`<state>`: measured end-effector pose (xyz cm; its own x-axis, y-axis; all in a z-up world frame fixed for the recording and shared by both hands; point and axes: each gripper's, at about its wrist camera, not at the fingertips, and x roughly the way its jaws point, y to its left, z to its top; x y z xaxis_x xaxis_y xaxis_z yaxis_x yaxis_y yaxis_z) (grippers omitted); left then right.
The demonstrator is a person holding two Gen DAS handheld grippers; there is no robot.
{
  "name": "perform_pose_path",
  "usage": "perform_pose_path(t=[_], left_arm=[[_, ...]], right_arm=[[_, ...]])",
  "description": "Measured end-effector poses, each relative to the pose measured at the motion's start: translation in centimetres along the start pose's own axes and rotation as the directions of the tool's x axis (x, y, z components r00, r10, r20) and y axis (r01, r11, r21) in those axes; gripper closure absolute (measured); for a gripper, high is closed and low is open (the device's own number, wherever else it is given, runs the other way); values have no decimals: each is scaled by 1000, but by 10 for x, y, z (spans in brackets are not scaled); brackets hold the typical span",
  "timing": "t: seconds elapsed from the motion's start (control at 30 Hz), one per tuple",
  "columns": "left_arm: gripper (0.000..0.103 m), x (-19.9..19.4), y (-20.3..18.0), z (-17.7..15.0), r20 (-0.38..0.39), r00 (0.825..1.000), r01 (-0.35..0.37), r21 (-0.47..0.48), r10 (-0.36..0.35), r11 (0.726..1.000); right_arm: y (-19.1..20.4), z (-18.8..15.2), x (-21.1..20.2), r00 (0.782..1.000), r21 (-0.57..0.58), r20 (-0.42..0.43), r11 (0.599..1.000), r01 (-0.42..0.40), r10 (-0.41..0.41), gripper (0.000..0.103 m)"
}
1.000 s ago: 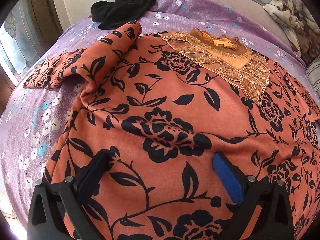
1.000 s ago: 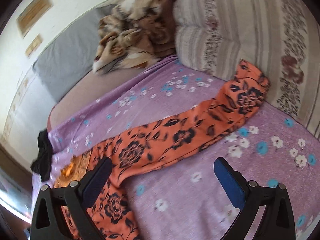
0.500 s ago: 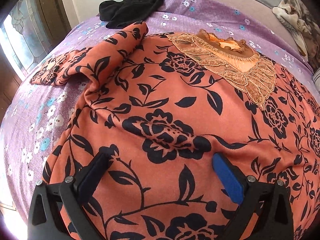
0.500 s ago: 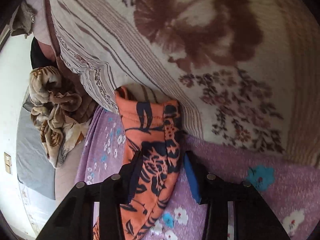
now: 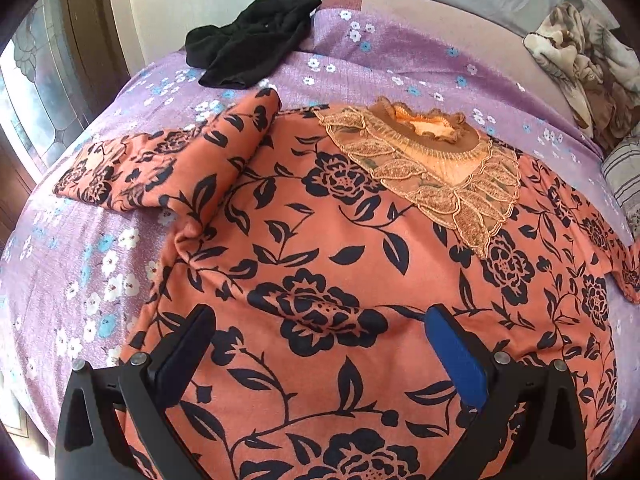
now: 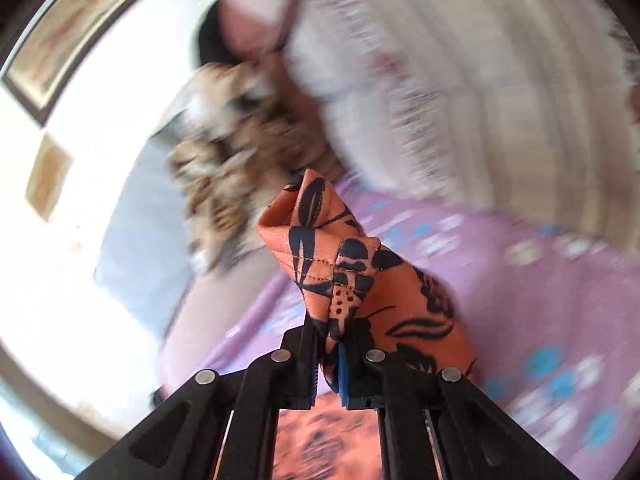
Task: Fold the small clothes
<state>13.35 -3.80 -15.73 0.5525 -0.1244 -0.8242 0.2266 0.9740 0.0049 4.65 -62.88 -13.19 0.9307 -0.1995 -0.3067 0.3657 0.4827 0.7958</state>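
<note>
— Over the orange floral blouse (image 5: 320, 240), spread flat across the purple flowered bedspread (image 5: 80, 280): left tongs (image 5: 318, 336), spread wide, clasping nothing. Black finger (image 5: 188, 344) on one side, blue pad (image 5: 452, 348) on the other, both above the printed cloth. Touching it or just hovering?

— Cannot tell from this view. Nothing pinched between them, though. Lace collar (image 5: 432, 160) further up the blouse, one sleeve (image 5: 160, 164) folded back on itself at the far left corner, lying partly on the bedspread.

— And the right tongs (image 6: 330, 356)?

— Clenched tight on a sleeve end (image 6: 340, 272) of the same orange floral cloth. Barely a gap between the jaws, fabric squeezed in it. Stitched hem bunched up and sticking out past the tips, lifted clear of the bedspread (image 6: 520, 280).

— Anything else close by?

— Black garment (image 5: 252, 48) crumpled at the far edge of the bed, well apart from the blouse. Brown-and-cream blanket (image 5: 584, 68) heaped at the right, beside a striped pillow (image 5: 624, 168). Same blanket (image 6: 240, 160) blurred behind the raised sleeve end in the right view, with a pale patterned pillow (image 6: 480, 80) beyond it. Background smeared there, details hard to read.
</note>
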Motion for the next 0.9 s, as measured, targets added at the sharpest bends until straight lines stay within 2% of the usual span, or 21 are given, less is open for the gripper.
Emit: perform_pose_path(t=[0.07,0.17,0.27,0.33,0.4,0.43,0.47,0.5,0.53,0.57,0.63,0.67,0.77,0.83,0.87,0.9], left_arm=[[0,-10,2,1,41,999,-27,9,27,1000],[0,-21,11,5,83,995,-61,4,60,998],[0,-27,27,8,95,992,-82,-33,85,996],[0,-27,38,9,86,992,-85,-62,90,995],[0,-26,49,10,78,992,-90,-87,97,992],[0,-26,55,11,76,992,-96,-99,103,990],[0,-26,59,11,76,991,-99,-111,108,989],[0,-26,63,11,76,991,-100,-123,110,987],[0,-26,67,12,75,991,-99,-135,110,986],[0,-26,71,12,74,991,-97,-145,109,985],[0,-25,74,13,72,993,-85,-162,98,983],[0,-25,73,13,72,993,-78,-163,90,984],[2,-19,68,15,64,998,-17,-145,27,989],[24,-15,63,17,62,998,41,-132,-33,990],[41,-12,60,19,58,997,64,-122,-57,990],[49,-8,57,21,51,995,88,-111,-82,990]], right_arm=[[36,-31,14,991,-6,-91,995,-100,99,96],[87,-89,37,946,-12,-243,974,-225,215,96],[122,-151,60,868,38,-385,945,-324,313,95],[138,-191,75,795,118,-459,914,-388,396,95],[153,-225,86,733,148,-534,901,-408,420,91],[161,-239,89,702,136,-577,897,-421,417,85],[167,-250,89,679,121,-607,893,-434,412,67],[169,-257,88,665,117,-622,889,-442,413,30],[167,-257,84,672,131,-607,888,-441,424,16],[164,-257,77,687,138,-583,886,-442,434,11],[158,-250,71,707,128,-567,893,-432,423,11],[164,-237,82,720,125,-559,900,-418,412,11],[151,-217,73,765,94,-538,927,-363,354,13],[145,-204,51,797,35,-532,948,-317,286,17],[139,-200,45,804,7,-539,956,-292,249,20],[133,-199,42,809,-11,-547,963,-268,218,20]])
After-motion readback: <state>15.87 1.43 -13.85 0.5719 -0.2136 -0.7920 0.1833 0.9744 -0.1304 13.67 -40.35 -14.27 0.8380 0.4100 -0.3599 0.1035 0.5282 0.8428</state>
